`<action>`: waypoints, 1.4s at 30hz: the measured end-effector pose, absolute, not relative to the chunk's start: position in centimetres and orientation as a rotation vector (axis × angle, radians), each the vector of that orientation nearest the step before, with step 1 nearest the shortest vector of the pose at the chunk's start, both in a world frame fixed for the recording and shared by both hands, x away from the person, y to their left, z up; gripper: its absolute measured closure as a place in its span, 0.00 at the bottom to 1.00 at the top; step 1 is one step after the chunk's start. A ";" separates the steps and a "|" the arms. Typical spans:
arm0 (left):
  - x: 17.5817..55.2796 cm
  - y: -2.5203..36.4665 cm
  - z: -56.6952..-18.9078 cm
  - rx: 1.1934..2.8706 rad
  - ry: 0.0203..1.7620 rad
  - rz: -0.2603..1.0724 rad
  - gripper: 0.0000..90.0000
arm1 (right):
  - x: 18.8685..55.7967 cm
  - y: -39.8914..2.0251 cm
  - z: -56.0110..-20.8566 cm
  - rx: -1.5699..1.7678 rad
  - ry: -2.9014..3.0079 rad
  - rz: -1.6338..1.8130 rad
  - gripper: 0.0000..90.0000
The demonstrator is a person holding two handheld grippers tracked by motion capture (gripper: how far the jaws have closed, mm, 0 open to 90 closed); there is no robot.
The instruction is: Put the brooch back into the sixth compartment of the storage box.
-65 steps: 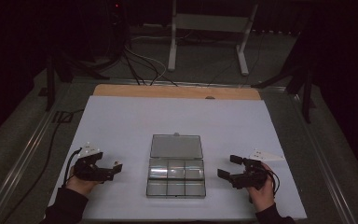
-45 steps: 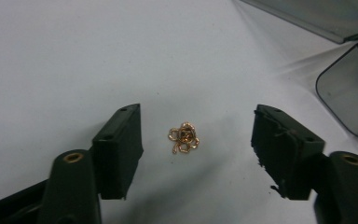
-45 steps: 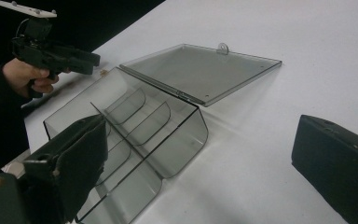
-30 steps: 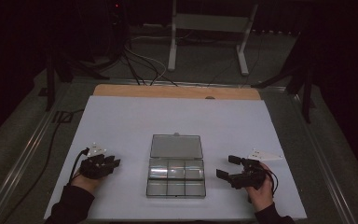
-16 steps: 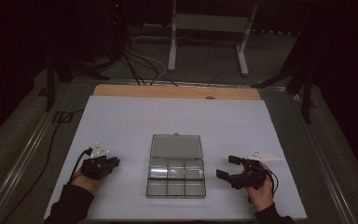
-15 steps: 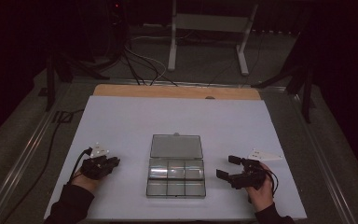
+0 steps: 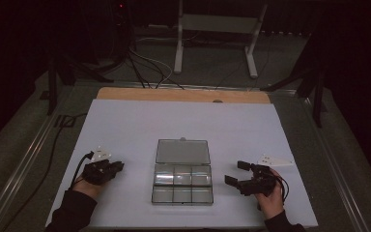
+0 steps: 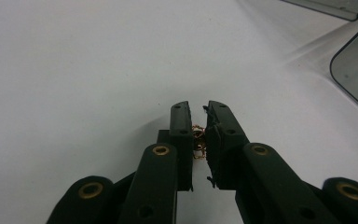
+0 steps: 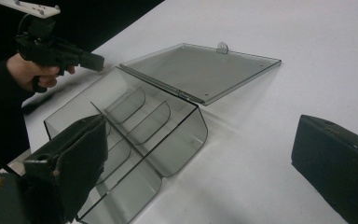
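Two grippers flank the open, empty organizer box point(image 7: 182, 180) near the table's front edge: my left gripper point(image 8: 199, 122) pinches a small coppery piece point(image 8: 198, 139) not yet binned, my right gripper point(image 7: 238, 172) gapes empty.

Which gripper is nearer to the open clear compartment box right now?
Right, narrowly. The right gripper sits open just off the box's right side; the left gripper, shut on a small gold-coloured thing, sits slightly farther off its left side.

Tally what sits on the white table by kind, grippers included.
Clear plastic compartment box with open lid: 1
Small gold wire piece in the left gripper: 1
Black two-jaw grippers: 2, left gripper, right gripper
Total: 4
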State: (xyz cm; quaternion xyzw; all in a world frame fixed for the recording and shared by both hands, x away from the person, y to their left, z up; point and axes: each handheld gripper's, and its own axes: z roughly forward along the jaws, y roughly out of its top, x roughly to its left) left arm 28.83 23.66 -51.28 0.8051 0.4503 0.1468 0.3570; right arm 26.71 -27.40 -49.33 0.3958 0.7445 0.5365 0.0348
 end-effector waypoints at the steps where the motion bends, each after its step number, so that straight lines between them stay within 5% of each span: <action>1: 28.8 23.6 -51.1 2.075 1.160 0.381 0.93 | 26.7 -27.4 -49.3 1.216 2.288 1.648 0.04; 42: 27.3 17.6 -46.1 2.040 0.807 0.228 0.93 | 26.7 -27.3 -49.4 1.222 2.289 1.650 0.04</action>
